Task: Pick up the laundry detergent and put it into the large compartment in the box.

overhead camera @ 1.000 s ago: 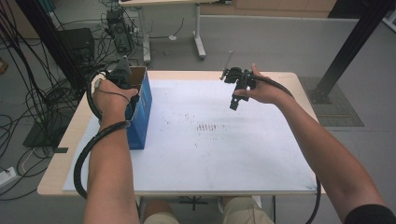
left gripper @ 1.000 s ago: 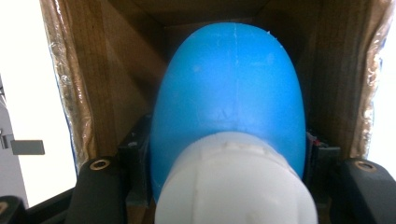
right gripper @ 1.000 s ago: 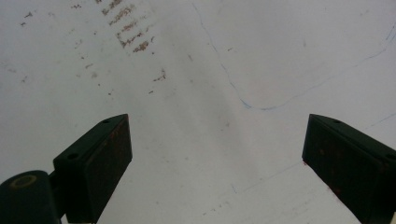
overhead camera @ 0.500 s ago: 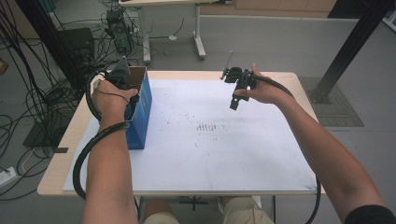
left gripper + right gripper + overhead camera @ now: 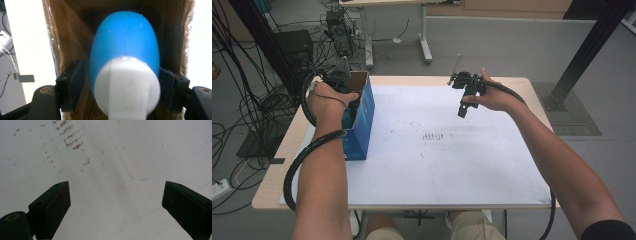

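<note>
A blue egg-shaped object (image 5: 125, 42) with a white end (image 5: 127, 85) lies inside a cardboard box (image 5: 65, 37) whose outside is blue (image 5: 364, 117). My left gripper (image 5: 121, 82) reaches down into the box at the table's left. Its jaws have just been opening and stand either side of the object. A gap shows at the left pad (image 5: 75, 82), so I do not grip it. My right gripper (image 5: 462, 109) hovers over the far middle of the white sheet (image 5: 437, 160). In its own view the right gripper (image 5: 116, 202) is open with nothing between the pads.
The white sheet covers most of the wooden table (image 5: 267, 200) and bears dark smudges (image 5: 434, 135) near its centre. Cables (image 5: 242, 125) and equipment lie on the floor to the left. Another table's legs (image 5: 424, 40) stand beyond the far edge.
</note>
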Demonstrator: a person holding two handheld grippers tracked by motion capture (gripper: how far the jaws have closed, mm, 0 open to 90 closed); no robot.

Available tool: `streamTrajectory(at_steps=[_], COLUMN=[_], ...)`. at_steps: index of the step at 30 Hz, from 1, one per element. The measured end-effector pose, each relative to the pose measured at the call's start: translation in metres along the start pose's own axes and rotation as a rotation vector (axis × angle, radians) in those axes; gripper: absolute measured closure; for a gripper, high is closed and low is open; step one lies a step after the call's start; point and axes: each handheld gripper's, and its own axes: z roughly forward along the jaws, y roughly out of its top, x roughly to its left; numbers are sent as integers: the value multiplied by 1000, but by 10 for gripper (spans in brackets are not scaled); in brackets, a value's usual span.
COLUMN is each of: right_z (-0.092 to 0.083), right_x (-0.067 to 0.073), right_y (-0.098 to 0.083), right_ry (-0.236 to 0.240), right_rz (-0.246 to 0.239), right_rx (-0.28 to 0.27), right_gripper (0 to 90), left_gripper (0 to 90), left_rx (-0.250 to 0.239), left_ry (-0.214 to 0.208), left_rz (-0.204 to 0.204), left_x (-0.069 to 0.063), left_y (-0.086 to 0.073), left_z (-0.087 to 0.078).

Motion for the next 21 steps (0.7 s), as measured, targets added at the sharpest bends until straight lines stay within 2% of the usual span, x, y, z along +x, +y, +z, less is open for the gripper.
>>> streamTrajectory(at_steps=[7, 15, 21], right_z=[-1, -4, -3], right_x=[1, 1, 1], right_y=[1, -2, -1], right_ry=[-2, -6, -4], right_rz=[-1, 5, 3], right_rx=[0, -8, -11], right_gripper=[82, 82, 82], left_gripper=[289, 257, 206], left_rx=[-23, -61, -105], left_ry=[-3, 14, 6], left_rz=[23, 59, 123], left_x=[-5, -8, -15], left_y=[-3, -11, -23], left_z=[-19, -55, -81])
